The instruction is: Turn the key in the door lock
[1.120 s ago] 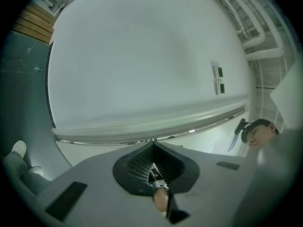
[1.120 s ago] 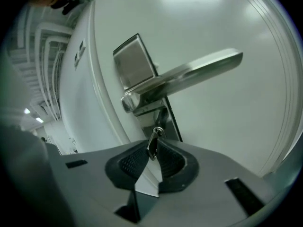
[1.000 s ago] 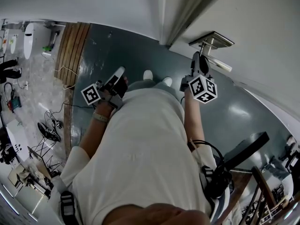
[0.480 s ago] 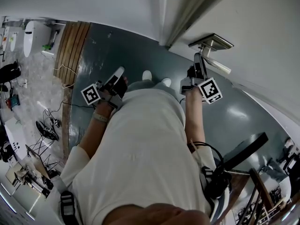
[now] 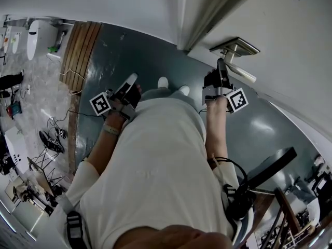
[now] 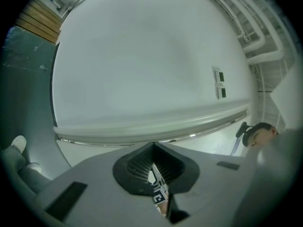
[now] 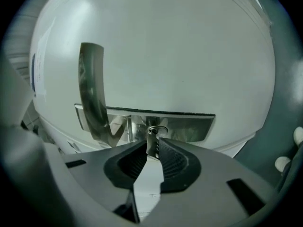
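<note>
White door (image 7: pixel 165 46) above dark glossy floor (image 5: pixel 135 56) is being faced closely, and the right gripper (image 5: pixel 220 75) is being held against the steel lock plate (image 7: pixel 189 124), its fingers (image 7: pixel 175 162) pinched narrowly on the key (image 7: pixel 152 143), probably so a wrist roll can be passed into the lock. The key, a small flat silvery head with a hole, is being gripped upright between the pad tips, the lever handle (image 7: pixel 92 98) being up-left of them. The left gripper (image 5: pixel 127 91) is being held well back, jaws together on nothing, seemingly to stay clear.

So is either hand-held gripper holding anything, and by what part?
The right hand-held gripper pinches the key by its head; the left hand-held gripper holds nothing.
</note>
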Available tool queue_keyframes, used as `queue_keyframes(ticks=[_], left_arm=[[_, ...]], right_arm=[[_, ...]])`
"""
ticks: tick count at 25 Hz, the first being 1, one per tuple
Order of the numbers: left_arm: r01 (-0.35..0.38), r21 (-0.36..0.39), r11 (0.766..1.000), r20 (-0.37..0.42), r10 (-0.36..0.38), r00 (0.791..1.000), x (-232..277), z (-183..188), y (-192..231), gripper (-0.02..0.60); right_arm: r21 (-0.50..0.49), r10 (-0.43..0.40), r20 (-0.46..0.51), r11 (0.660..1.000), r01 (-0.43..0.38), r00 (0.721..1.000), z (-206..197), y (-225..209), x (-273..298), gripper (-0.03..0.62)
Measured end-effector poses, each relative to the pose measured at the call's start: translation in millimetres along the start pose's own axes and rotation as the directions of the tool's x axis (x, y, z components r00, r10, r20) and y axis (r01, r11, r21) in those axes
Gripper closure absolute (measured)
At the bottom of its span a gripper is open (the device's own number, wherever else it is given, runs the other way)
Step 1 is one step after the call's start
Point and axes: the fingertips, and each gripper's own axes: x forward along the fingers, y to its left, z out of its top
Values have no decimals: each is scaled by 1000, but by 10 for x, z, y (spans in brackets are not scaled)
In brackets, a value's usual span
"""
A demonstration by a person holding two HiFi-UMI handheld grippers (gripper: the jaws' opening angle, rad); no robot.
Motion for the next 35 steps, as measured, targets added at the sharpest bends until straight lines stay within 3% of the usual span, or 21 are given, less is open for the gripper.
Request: queue_keyframes(ticks=[5, 12, 17, 20, 22, 35], left_arm=[[-4, -1, 1000, 5, 4, 1000, -3, -2, 6, 574], [-11, -11, 1000, 11, 11, 1000, 23, -8, 18, 574], [-2, -9, 1000, 3, 2, 1000, 43, -18, -17, 574], [-5, -8, 1000, -1, 5, 1000, 39, -13, -2, 574], [-6, -7, 1000, 1, 6, 1000, 38, -15, -8, 574], [-7, -12, 1000, -5, 7, 1000, 68, -26, -17, 574]], right_arm=[[136, 68, 13, 988, -70, 998, 4, -9, -2, 530], [293, 155, 37, 943, -159, 987, 15, -29, -2, 530], [419, 215, 86, 878, -231, 973, 9, -38, -10, 530], [519, 258, 162, 798, -305, 952, 5, -93, -15, 554], [537, 290, 188, 769, -346, 938, 7, -113, -25, 554], [530, 311, 171, 771, -354, 935, 25, -87, -25, 554]])
